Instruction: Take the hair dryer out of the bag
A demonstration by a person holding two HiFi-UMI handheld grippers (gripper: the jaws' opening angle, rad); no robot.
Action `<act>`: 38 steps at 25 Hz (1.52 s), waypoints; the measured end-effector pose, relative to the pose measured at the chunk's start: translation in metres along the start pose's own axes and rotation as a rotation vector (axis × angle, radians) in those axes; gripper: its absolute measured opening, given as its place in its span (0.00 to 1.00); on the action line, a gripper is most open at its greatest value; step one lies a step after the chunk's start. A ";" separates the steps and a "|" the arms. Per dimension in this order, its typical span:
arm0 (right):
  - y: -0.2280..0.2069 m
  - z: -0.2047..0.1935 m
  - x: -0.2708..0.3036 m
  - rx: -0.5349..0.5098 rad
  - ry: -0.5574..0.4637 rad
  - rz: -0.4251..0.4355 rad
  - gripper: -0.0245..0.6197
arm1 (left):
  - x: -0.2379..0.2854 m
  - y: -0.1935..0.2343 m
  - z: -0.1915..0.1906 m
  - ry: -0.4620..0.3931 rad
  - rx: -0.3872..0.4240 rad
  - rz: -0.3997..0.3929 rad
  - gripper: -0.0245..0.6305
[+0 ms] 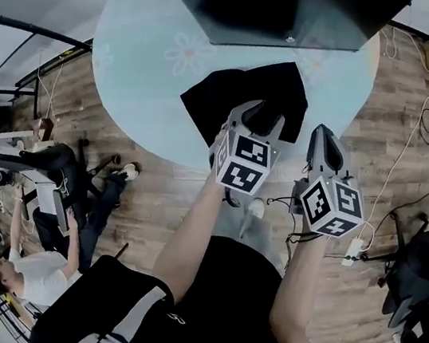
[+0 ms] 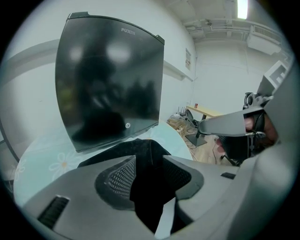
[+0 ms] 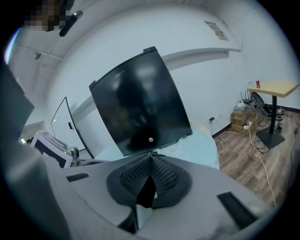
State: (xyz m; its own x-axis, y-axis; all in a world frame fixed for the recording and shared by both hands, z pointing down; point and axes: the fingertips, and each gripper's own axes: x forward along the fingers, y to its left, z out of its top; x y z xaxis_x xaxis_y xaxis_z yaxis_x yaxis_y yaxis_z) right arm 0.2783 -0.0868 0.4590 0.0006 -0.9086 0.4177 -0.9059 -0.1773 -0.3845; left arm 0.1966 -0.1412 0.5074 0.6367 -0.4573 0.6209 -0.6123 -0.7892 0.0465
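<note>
Black cloth on daisy-printed blue
Ahead of the grey left gripper (image 1: 257, 118), a soft black fabric bag (image 1: 234, 97) is lying on a round pale-blue tabletop (image 1: 138, 41) that is showing white daisies (image 1: 187, 51).

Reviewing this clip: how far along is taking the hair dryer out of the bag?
Done: nothing yet; the black bag lies on the table and no hair dryer shows. In hand: the left gripper is over the bag's near edge, jaws apart, gripping nothing; the right gripper is beside it, shut and empty. Left: get into the bag, pull the dryer out.
</note>
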 end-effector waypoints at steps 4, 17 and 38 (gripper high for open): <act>-0.011 -0.003 0.006 0.004 0.026 -0.025 0.05 | 0.018 0.000 -0.005 0.038 0.022 0.005 0.32; 0.004 -0.002 0.034 -0.029 0.069 0.037 0.05 | 0.026 0.016 0.003 0.043 -0.036 0.021 0.08; -0.034 -0.028 0.070 -0.016 0.248 -0.036 0.32 | -0.010 0.059 -0.005 0.015 -0.102 0.031 0.07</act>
State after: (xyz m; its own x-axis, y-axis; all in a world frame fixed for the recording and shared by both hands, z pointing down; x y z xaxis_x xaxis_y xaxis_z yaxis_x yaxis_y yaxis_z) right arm 0.2975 -0.1340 0.5240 -0.0692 -0.7811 0.6206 -0.9140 -0.1996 -0.3532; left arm 0.1518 -0.1811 0.5076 0.6106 -0.4739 0.6345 -0.6763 -0.7289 0.1064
